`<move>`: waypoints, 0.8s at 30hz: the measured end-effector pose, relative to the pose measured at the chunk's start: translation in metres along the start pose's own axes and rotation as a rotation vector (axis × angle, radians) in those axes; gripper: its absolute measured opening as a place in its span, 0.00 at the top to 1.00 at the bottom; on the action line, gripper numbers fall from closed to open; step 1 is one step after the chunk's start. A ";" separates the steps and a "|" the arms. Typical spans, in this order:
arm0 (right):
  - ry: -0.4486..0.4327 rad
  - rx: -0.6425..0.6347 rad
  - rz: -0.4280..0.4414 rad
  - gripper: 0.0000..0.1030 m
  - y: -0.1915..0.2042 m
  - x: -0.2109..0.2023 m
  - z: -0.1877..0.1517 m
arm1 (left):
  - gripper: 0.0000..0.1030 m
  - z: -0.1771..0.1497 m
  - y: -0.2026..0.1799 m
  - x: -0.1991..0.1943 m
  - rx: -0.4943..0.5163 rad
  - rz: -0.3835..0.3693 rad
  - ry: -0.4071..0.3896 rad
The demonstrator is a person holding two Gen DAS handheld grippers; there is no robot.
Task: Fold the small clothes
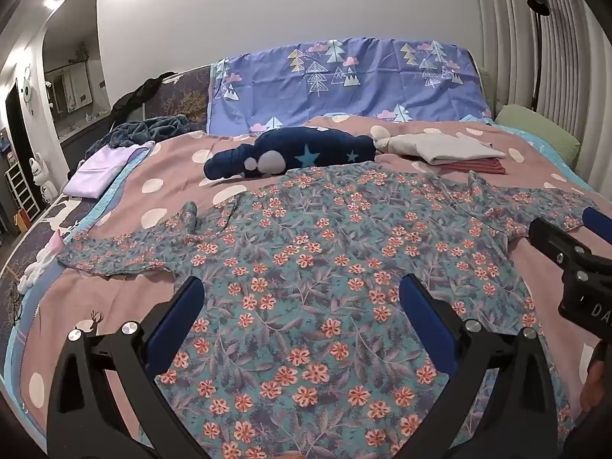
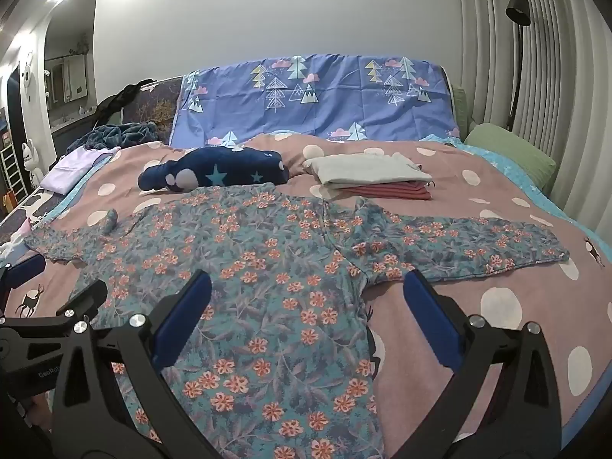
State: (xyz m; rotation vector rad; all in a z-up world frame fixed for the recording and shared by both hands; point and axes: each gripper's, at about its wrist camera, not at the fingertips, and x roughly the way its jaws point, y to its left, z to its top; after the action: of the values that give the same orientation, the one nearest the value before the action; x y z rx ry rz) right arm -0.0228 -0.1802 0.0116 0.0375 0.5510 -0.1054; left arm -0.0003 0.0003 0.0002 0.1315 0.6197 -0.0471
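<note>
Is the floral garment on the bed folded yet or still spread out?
Spread out. The floral garment lies flat on the bedspread, both sleeves extended sideways; no fold shows.

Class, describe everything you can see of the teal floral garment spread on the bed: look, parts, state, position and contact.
The teal floral garment is thin, soft-looking fabric printed with orange-pink flowers and grey-purple leaves. It lies unfolded and mostly flat, long sleeves stretched out to both sides, on the pink polka-dot bedcover. A small fold of cloth stands up near its left shoulder. Its far edge lies close to a navy star-patterned bundle. The open left gripper and right gripper are over it; neither grips it.
</note>
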 end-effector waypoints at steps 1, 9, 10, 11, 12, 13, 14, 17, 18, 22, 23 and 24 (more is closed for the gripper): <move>-0.001 -0.001 -0.001 0.02 0.000 0.000 0.000 | 0.01 0.000 0.000 0.000 0.002 0.001 0.000; 0.001 -0.001 0.001 0.02 0.001 0.000 0.000 | 0.01 -0.002 -0.007 -0.002 0.008 -0.007 -0.006; 0.001 0.000 0.000 0.02 0.001 0.000 0.000 | 0.01 -0.003 -0.008 -0.003 0.007 -0.009 -0.011; 0.001 -0.001 -0.001 0.02 0.001 -0.001 0.000 | 0.01 -0.003 -0.008 -0.002 0.007 -0.012 -0.013; 0.000 -0.001 -0.001 0.02 0.001 -0.001 0.001 | 0.01 -0.003 -0.009 -0.001 0.006 -0.018 -0.013; -0.002 0.000 -0.001 0.02 0.000 -0.002 0.001 | 0.01 -0.003 -0.003 0.000 0.006 -0.035 -0.008; 0.000 0.004 0.001 0.02 0.001 0.000 0.001 | 0.01 -0.003 -0.003 0.001 0.005 -0.042 -0.004; 0.001 0.009 0.002 0.02 0.000 0.001 0.001 | 0.01 -0.004 -0.003 0.003 0.014 -0.068 0.006; 0.001 0.007 0.001 0.02 0.000 0.001 0.001 | 0.01 -0.004 -0.003 0.004 0.017 -0.079 0.012; 0.003 0.007 -0.001 0.02 -0.001 0.000 -0.001 | 0.01 -0.007 0.000 0.008 0.005 -0.094 0.027; 0.003 0.008 0.001 0.02 -0.001 0.000 0.000 | 0.01 -0.007 0.001 0.008 -0.001 -0.102 0.032; 0.003 0.007 0.001 0.02 0.000 -0.001 -0.003 | 0.01 -0.008 0.001 0.009 -0.004 -0.106 0.036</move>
State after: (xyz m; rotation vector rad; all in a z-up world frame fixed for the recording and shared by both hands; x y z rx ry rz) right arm -0.0249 -0.1804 0.0094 0.0448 0.5539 -0.1059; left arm 0.0029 0.0024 -0.0110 0.0952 0.6626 -0.1464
